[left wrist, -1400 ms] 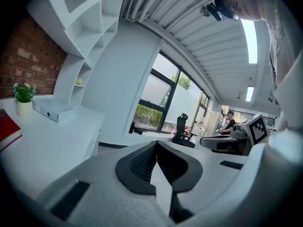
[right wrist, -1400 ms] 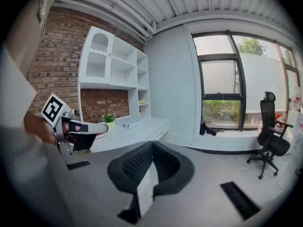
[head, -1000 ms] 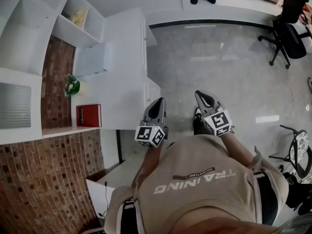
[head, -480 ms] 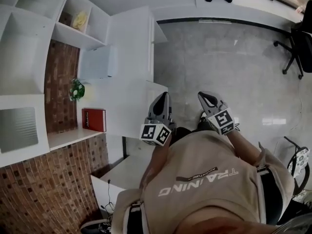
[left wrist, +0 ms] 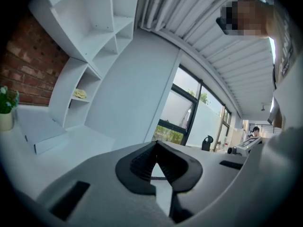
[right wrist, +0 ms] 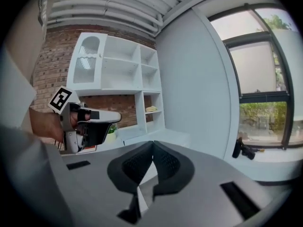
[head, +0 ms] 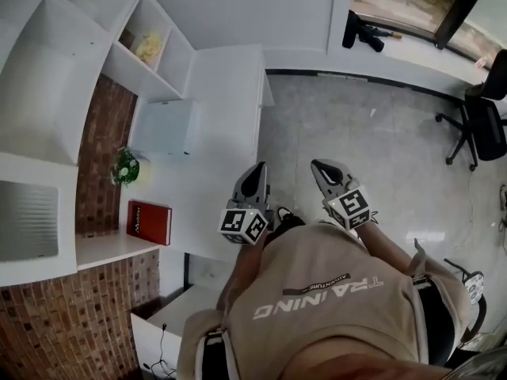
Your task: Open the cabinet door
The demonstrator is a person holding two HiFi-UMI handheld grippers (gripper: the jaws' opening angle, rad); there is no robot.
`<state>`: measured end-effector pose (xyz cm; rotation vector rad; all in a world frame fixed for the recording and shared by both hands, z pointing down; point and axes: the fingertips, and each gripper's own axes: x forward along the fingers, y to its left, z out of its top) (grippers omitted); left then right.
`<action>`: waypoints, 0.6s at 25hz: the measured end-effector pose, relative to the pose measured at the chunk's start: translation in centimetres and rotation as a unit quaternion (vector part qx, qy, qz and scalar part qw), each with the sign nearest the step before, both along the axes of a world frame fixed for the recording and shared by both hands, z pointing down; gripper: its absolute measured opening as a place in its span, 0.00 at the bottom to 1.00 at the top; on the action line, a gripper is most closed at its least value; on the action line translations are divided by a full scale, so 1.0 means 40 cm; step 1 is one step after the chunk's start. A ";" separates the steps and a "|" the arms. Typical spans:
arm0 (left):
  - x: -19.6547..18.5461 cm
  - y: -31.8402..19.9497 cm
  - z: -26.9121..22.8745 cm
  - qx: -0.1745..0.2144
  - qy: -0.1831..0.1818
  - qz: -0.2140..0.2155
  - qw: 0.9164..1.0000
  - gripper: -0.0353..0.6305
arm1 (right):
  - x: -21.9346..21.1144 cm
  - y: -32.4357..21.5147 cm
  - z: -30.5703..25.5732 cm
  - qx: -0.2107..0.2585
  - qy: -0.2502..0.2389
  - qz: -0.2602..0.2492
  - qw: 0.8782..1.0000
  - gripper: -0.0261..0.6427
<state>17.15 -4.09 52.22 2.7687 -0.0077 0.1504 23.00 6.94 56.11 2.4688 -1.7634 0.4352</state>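
My left tool [head: 257, 169] and right tool [head: 318, 165] are both clenched on nothing. The frosted cabinet door [right wrist: 88, 56] is well apart, high and to the left beyond my left tool.

2 hand-held grippers [head: 260, 167] [head: 318, 165]; 1 red book [head: 149, 222]; 1 potted plant [head: 125, 167]; 1 office chair [head: 483, 121].

Cabinet [head: 230, 93]: white all over
Shelves [head: 87, 62]: white
Brick wall [head: 79, 315]: red-brown bricks with pale lines between them
Book [head: 149, 222]: red
Plant [head: 124, 167]: green leaves, pale pot
Thing on the shelf [head: 149, 46]: yellow
Floor [head: 380, 149]: grey, shiny tiles
Left gripper [head: 257, 169]: grey with black pads
Right gripper [head: 320, 165]: grey with black pads
Marker cubes [head: 243, 222]: black and white squares
Shirt [head: 317, 291]: tan with white letters
Chair [head: 479, 125]: black
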 end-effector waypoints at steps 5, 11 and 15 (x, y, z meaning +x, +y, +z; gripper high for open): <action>0.051 -0.145 -0.009 -0.003 0.026 -0.010 1.000 0.07 | 0.042 -0.154 -0.062 -0.012 0.052 -0.021 0.998 0.06; 0.053 -0.233 0.016 -0.004 0.028 -0.021 0.999 0.07 | 0.032 -0.252 -0.028 -0.024 0.038 -0.020 0.999 0.06; 0.004 -0.316 0.045 0.036 0.001 -0.075 0.997 0.07 | 0.046 -0.329 -0.033 -0.036 0.044 -0.057 0.997 0.06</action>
